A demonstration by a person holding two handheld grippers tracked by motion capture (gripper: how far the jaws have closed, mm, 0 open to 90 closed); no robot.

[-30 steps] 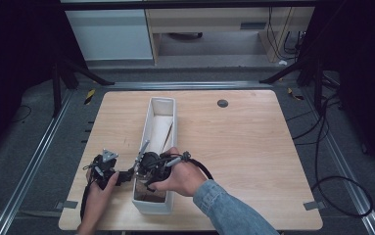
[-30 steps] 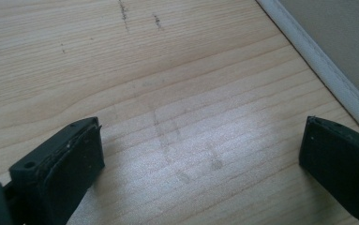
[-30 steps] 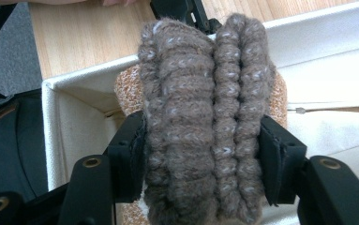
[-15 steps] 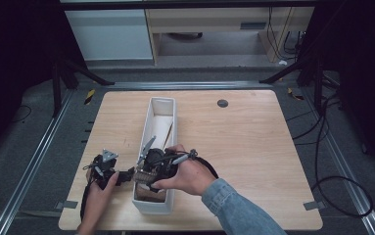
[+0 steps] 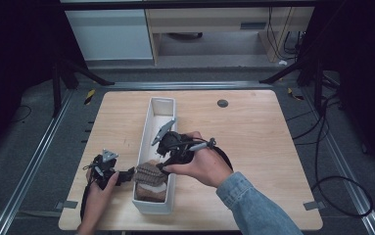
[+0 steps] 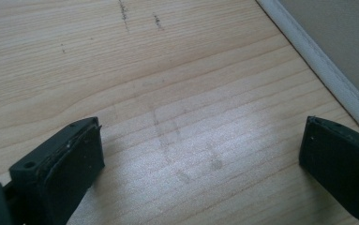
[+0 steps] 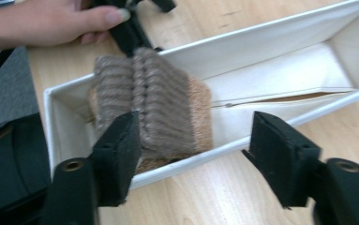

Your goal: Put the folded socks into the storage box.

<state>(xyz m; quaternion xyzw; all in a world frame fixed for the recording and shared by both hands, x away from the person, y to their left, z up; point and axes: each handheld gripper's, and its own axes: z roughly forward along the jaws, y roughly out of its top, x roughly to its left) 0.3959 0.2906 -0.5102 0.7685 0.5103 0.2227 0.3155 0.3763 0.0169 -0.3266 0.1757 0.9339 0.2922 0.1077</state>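
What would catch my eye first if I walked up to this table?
A long white fabric bin runs down the middle of the wooden table, with brown knitted socks bundled at its near end. The right gripper hovers open just above them, while the left gripper rests open beside the bin.

My left gripper (image 6: 200, 154) has its jaws wide apart over bare wooden table (image 6: 168, 79), white box edge (image 6: 317, 65) beside.

We see long white box (image 5: 152, 128) dividing table (image 5: 263, 147) lengthwise. Box's near end packed with folded knitwear (image 5: 150, 177); far end open, room for jaws there. Right of box, bare table gives wide passage. Left gripper (image 5: 126, 175) sits against box's left wall, narrowing that side. Small dark disc (image 5: 222, 103) at far edge.
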